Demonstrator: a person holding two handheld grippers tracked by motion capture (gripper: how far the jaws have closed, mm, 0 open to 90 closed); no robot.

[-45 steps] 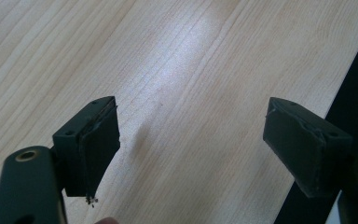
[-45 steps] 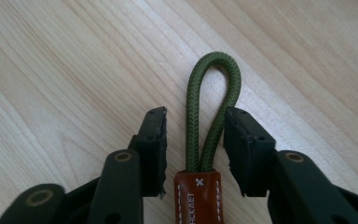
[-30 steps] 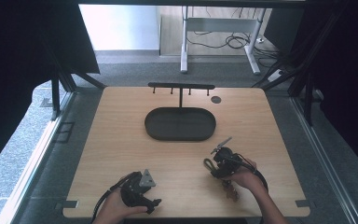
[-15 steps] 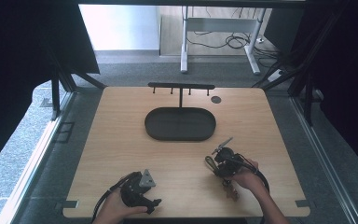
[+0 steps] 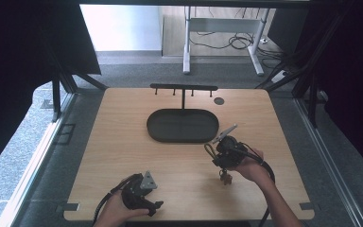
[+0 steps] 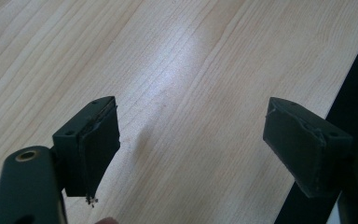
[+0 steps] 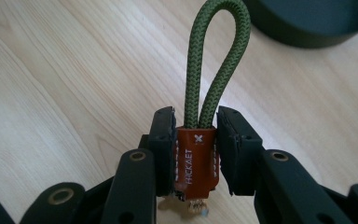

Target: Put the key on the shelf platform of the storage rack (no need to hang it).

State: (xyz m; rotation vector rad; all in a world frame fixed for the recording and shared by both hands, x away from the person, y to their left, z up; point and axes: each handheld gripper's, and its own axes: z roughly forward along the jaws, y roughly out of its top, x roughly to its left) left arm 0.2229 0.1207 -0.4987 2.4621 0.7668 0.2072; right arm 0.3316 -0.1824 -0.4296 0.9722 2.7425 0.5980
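Keychain: olive-green braided cord loop with a brown stitched leather sleeve [image 7: 195, 161], clamped between the two black jaws of the right gripper; in the right gripper view it stands at the lower centre of the frame, with the loop rising to the top centre.
Keychain in the high view: a small brown piece [image 5: 225, 176] hangs below the gripper at lower right of centre, above the wood; whether it touches the table I cannot tell.
Leather sleeve: white letters run along its length and a small white cross sits near its upper edge; a bit of metal shows under it at the bottom of the frame, too small to make out.
Right gripper [image 7: 196, 156]: jaws have just been closing and now press on both sides of the leather sleeve; in the high view it [image 5: 225, 153] sits right of centre, held by the person's right hand [image 5: 250, 166].
Left gripper [image 6: 193, 154]: jaws stand wide apart with nothing between them, only bare wood beyond; in the high view it [image 5: 139, 194] lies at the lower left of centre, in the person's left hand [image 5: 116, 213].
Table: light wooden top [image 5: 123, 142] with visible grain.
Tray: dark oval shallow dish [image 5: 183, 126] at the centre of the high view, just up and left of the right gripper; its rim [image 7: 307, 28] shows at the upper right of the right gripper view.
Rack: black bar with small pegs on a thin post [image 5: 184, 88], behind the tray at the upper centre.
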